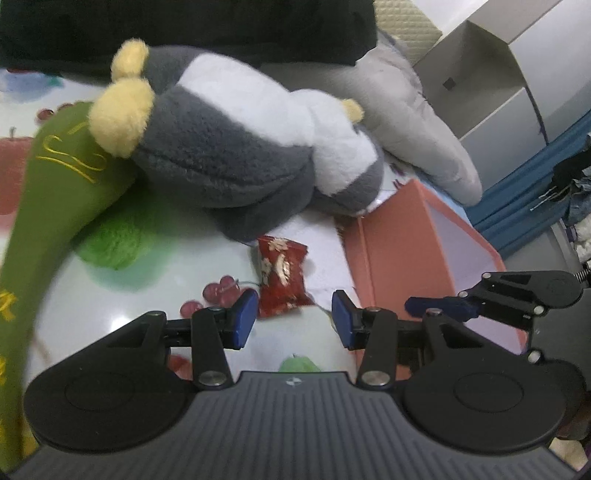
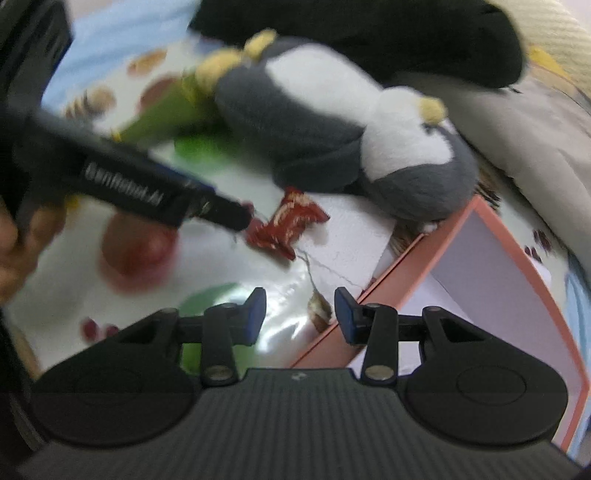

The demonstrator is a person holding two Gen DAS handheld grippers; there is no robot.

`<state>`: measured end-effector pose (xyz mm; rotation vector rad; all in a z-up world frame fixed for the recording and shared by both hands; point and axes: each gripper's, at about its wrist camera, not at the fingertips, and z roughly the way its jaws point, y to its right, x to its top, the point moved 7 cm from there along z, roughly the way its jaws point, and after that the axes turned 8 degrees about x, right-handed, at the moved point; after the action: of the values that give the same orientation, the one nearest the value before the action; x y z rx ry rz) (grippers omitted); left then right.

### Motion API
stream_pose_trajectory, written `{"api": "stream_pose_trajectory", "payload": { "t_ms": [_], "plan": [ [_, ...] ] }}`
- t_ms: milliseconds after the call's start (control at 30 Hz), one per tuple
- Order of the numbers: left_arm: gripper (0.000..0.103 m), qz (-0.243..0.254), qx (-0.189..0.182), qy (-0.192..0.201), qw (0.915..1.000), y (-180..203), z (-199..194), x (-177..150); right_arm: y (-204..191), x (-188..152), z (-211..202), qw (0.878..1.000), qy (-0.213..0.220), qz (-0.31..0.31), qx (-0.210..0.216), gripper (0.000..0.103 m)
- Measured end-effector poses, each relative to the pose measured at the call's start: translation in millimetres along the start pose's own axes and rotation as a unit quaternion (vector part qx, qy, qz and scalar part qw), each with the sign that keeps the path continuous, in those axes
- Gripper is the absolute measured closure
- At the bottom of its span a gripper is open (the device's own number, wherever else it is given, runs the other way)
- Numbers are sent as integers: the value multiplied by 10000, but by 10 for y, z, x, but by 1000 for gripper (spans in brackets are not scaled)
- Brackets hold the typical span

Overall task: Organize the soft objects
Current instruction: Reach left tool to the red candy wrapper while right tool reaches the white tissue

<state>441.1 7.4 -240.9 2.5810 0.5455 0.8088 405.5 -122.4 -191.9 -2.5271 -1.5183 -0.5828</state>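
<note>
A grey and white plush penguin (image 1: 229, 147) with yellow feet lies on its side on the fruit-print table cover; it also shows in the right wrist view (image 2: 314, 122). A long green plush (image 1: 48, 206) lies to its left, touching its feet. A small red patterned pouch (image 1: 282, 275) lies just ahead of my left gripper (image 1: 294, 319), which is open and empty. My right gripper (image 2: 300, 314) is open and empty, over the edge of the orange box (image 2: 498, 280). The pouch (image 2: 288, 225) lies near the tip of the left gripper's body (image 2: 147, 188).
The open orange box (image 1: 424, 258) with a pale inside stands to the right. A grey cushion (image 1: 417, 122) and a grey cardboard box (image 1: 476, 81) sit behind it. A black item (image 1: 184, 29) lies at the back. The right gripper's fingers (image 1: 443, 306) show over the orange box.
</note>
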Motion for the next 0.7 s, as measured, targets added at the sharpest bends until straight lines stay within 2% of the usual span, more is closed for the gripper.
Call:
{"api": "stream_pose_trajectory", "payload": {
  "t_ms": [133,167,300,367,467,533,600,633,700],
  "plan": [
    [52,5,7,-132,9999,-7,298,36,-3,53,259,9975,-398,-575,-90,60],
    [52,25,12,-141,9999,-6,346,39,6,69,314,9957,-476,-771,-204,58],
    [53,37,4,-159,9999,-6,504,71,96,123,448,9873,-828,-1237,-551,58],
    [53,12,-17,-159,9999,-13,559,91,119,162,462,9843,-914,-1425,-498,63],
    [54,66,-40,-144,9999,-9,615,109,91,190,514,9795,-1093,-1662,-309,63],
    [55,67,-41,-165,9998,-13,664,116,39,150,595,9713,-1345,-1953,-209,63],
    [61,72,-84,-206,9997,-10,704,116,37,109,707,9634,-1590,-2147,-214,63],
    [62,78,-117,-223,9997,0,721,112,42,100,744,9606,-1676,-2204,-231,68],
    [63,154,-94,-204,9996,29,735,112,35,117,788,9547,-1821,-2340,-254,69]
  ]
}}
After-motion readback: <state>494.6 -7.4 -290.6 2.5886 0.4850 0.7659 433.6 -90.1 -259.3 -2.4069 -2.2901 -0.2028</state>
